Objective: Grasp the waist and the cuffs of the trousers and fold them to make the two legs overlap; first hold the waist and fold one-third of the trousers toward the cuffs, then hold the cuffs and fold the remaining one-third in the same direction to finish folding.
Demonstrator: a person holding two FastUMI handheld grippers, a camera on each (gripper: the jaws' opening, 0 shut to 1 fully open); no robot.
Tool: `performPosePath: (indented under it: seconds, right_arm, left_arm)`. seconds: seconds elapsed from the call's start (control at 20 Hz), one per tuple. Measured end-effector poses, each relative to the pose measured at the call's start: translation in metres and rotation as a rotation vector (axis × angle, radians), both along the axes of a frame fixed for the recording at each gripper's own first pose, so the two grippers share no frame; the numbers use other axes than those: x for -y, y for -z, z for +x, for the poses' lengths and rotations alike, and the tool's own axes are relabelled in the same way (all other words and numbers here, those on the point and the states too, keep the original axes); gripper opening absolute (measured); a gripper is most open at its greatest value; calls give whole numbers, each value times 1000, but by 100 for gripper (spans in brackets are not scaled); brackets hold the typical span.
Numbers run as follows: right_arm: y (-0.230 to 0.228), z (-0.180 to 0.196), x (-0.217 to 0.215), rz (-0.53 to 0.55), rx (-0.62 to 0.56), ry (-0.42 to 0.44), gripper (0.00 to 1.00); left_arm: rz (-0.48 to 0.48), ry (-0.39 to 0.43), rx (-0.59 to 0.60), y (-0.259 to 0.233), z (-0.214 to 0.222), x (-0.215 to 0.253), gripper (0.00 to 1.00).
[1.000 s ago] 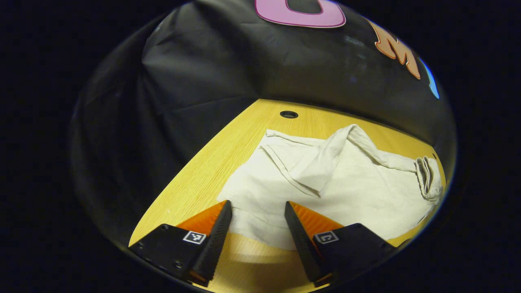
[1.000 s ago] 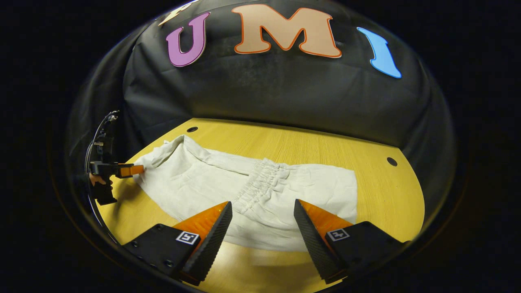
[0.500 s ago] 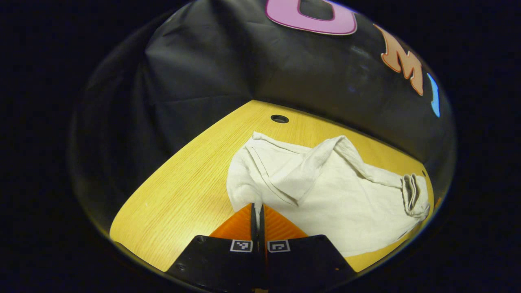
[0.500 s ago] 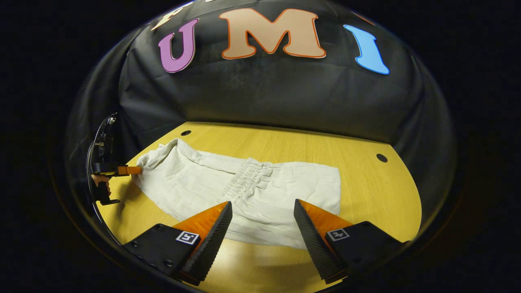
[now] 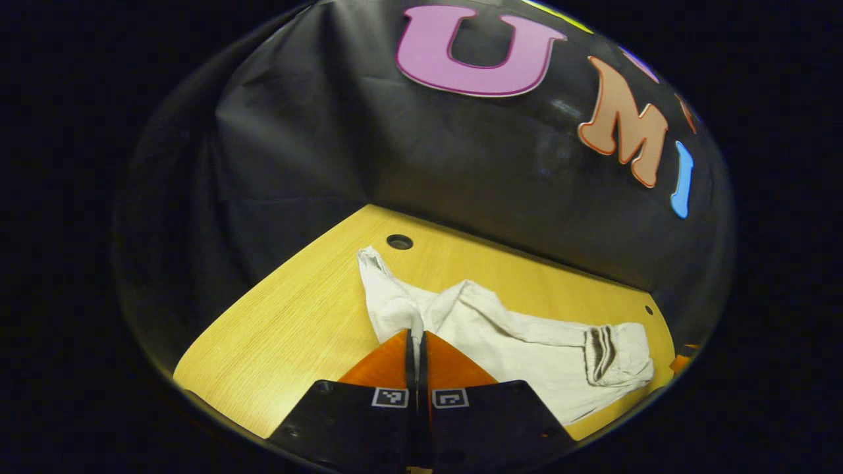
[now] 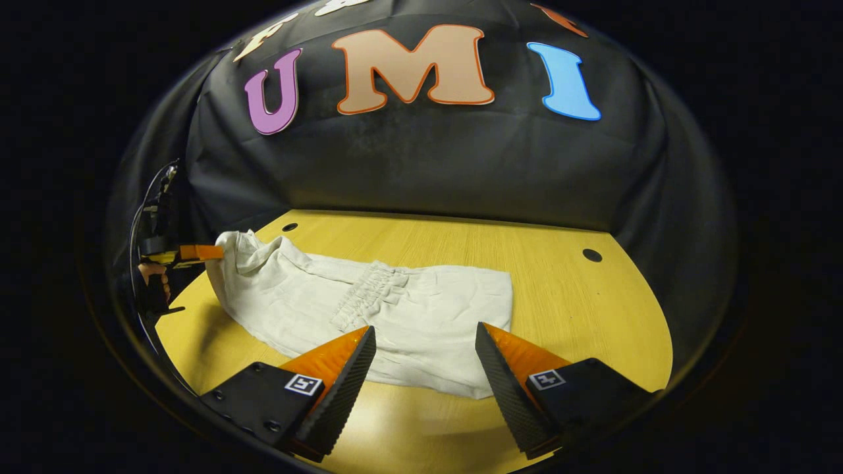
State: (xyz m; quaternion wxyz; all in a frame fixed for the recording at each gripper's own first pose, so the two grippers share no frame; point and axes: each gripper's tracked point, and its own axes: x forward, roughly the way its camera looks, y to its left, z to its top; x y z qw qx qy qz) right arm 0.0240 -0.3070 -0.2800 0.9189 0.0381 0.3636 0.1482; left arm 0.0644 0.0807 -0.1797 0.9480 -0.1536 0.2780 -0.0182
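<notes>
Pale woven cloth, matt and creased, for the trousers, with a puckered, gathered waistband. Under the trousers, wood-grain table, smooth with a faint sheen. Behind the table, matt wrinkled cloth wall. Ribbed fingertips near the trousers' front edge.

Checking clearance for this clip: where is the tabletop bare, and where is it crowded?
Bare wood lies right of the trousers, toward the table edge, and behind them along the wall. It is crowded where the left hand-held gripper pinches the cloth.

Pale trousers lie crumpled (cuff end raised).
</notes>
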Motion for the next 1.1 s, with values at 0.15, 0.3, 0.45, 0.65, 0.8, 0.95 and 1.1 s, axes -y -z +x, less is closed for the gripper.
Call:
performPosePath:
  seconds: [0.15, 0.3, 0.45, 0.65, 0.8, 0.95, 1.1]
  right_arm:
    - [-2, -7, 21, 1, 2, 19, 98]
    - [-3, -16, 45, 1, 3, 41, 98]
    - [-4, -25, 71, 3, 1, 68, 94]
    - [-2, -36, 104, 14, -9, 113, 97]
    - [-3, -43, 124, 18, -10, 138, 97]
    - [-4, -48, 140, 19, -9, 152, 97]
    - [-2, -55, 151, 21, -16, 163, 97]
  left_arm:
    - [-9, 55, 39, -24, 6, 37, 0]
    - [-17, 102, 63, -43, 8, 72, 0]
    - [-19, 142, 98, -65, 11, 106, 0]
    - [-29, 196, 135, -89, 11, 149, 0]
    - [-36, 246, 150, -103, 13, 184, 0]
    - [-40, 293, 161, -112, 14, 218, 0]
    - [-54, 343, 175, -119, 16, 253, 0]
